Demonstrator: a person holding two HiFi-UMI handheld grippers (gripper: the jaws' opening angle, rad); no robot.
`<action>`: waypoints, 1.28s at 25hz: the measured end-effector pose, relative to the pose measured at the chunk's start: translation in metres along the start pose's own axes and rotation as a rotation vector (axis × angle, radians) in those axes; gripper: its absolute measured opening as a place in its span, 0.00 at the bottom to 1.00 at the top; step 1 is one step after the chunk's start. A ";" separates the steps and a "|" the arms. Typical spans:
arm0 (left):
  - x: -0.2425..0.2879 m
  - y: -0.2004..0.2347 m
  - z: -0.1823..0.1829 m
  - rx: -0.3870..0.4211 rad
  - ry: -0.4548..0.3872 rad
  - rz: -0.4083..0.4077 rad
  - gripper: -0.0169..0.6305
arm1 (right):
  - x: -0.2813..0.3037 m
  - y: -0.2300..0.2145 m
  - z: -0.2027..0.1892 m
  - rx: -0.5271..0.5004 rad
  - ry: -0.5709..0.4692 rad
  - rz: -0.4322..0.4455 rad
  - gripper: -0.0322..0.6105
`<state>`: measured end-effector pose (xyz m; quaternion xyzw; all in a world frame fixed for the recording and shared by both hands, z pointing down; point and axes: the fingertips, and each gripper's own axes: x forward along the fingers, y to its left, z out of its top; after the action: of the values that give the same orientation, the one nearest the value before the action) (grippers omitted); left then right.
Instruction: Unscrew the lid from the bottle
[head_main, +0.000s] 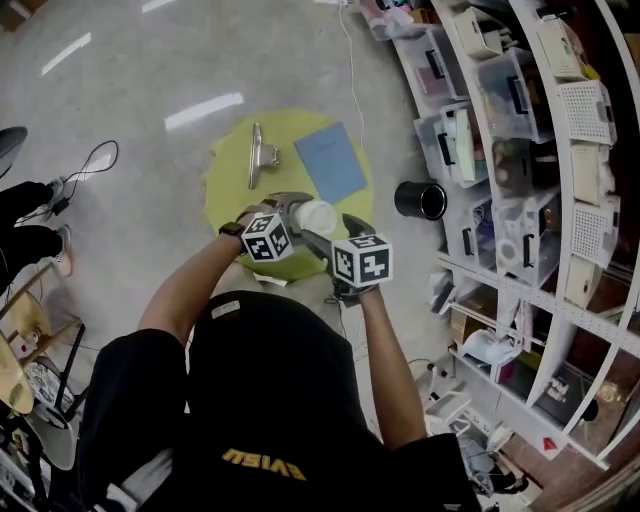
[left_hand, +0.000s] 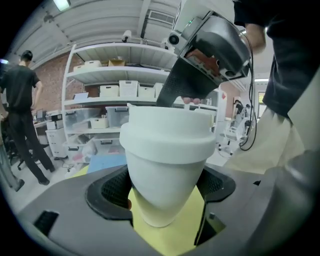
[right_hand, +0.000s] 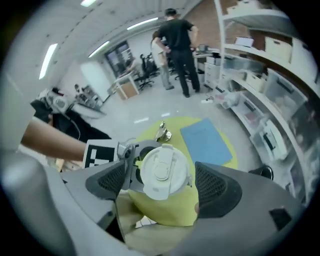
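A white bottle (left_hand: 165, 175) with a wide white lid (left_hand: 167, 132) is held up over the yellow round table (head_main: 225, 180). My left gripper (left_hand: 167, 195) is shut on the tapering body, with a pad on each side of it. From above, the right gripper (right_hand: 162, 182) points steeply down over the flip-top lid (right_hand: 164, 171). Its pads stand on either side of the lid with a gap on both sides, so it is open. In the head view the lid (head_main: 315, 215) shows between the left gripper (head_main: 293, 205) and the right gripper (head_main: 332, 233).
On the table lie a blue notebook (head_main: 332, 160) and a metal clip (head_main: 258, 152). A black cup (head_main: 421, 200) stands on the floor beside it. White shelves with plastic boxes (head_main: 520, 120) run along the right. People stand far off (right_hand: 180, 45).
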<state>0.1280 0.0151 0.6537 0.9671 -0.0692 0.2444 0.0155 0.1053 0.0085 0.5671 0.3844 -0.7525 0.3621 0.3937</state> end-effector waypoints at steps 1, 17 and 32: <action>0.000 0.001 0.000 0.003 0.006 0.001 0.66 | 0.001 -0.005 0.000 0.067 -0.016 -0.006 0.73; 0.010 -0.004 0.003 0.066 0.068 -0.071 0.66 | 0.017 -0.014 -0.010 -0.219 0.153 -0.057 0.59; 0.014 -0.008 0.002 0.104 0.095 -0.111 0.66 | 0.016 -0.003 -0.020 -0.843 0.297 0.111 0.59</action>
<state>0.1420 0.0216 0.6584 0.9562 -0.0020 0.2921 -0.0178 0.1084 0.0196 0.5905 0.0936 -0.7891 0.0958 0.5995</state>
